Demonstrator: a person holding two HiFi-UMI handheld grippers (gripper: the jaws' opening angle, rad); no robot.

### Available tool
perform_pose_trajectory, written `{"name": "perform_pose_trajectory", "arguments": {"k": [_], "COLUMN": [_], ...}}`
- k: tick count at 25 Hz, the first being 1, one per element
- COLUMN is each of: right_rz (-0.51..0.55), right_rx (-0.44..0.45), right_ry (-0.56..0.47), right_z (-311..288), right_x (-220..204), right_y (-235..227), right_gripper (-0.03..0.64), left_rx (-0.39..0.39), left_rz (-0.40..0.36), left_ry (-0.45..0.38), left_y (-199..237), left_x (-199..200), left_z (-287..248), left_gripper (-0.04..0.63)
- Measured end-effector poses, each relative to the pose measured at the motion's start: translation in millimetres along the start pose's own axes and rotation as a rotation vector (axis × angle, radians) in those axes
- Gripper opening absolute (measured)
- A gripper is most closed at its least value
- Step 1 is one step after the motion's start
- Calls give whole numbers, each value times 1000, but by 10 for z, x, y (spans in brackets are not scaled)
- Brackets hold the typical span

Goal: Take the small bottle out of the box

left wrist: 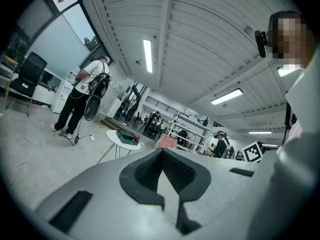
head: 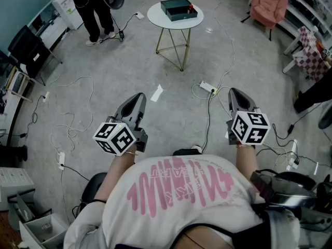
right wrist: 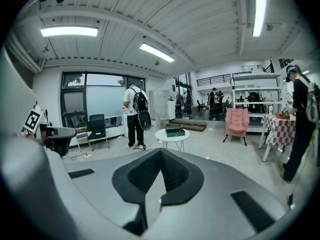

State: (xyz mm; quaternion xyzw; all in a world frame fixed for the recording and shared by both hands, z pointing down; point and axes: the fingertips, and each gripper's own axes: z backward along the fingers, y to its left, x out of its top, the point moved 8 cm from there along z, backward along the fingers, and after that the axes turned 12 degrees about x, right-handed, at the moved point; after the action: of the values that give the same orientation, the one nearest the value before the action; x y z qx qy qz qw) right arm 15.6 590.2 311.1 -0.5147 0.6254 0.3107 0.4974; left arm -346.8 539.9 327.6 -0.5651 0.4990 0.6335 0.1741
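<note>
A dark green box [head: 179,8] lies on a small round white table [head: 158,15] far ahead across the floor. A small red thing [head: 191,7] sits at the box's right edge; no bottle can be made out at this distance. Both grippers are held near my body, well short of the table. My left gripper [head: 139,98] points level toward it, shut with nothing between its jaws. My right gripper [head: 236,93] tilts slightly down, also shut and holding nothing. The box [right wrist: 175,131] also shows in the right gripper view, and the table [left wrist: 116,139] in the left one.
Cables and a power strip [head: 207,87] trail over the grey floor between me and the table. A person in black trousers [head: 91,9] stands at the back left. A pink armchair [head: 268,4] and a checked table [head: 314,51] are at the right, a black chair [head: 28,48] at the left.
</note>
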Motion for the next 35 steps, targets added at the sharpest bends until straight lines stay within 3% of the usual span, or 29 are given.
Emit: {"name": "perform_pose_trajectory", "arguments": {"k": [10,18,27,35], "right_rz": [5,-27,-60,-91], "right_rx": [-13,-24,-28,6], "right_ry": [-8,27,41,20], "right_z": [99,-112,-460,-1048], "right_x": [24,-46,5,258], "right_y": [27,-73,-413,-879], "right_gripper": [3,4,4,3], "left_rx": [-14,-9,-9,-9], "left_rz": [-14,5,24,-26], "left_ry": [-19,18,25,-4], "left_y": [-47,99,192,235], "left_x": [77,29,8,199], "left_z": [56,-153,-535,-1128], "left_gripper": [6,6,6,6]}}
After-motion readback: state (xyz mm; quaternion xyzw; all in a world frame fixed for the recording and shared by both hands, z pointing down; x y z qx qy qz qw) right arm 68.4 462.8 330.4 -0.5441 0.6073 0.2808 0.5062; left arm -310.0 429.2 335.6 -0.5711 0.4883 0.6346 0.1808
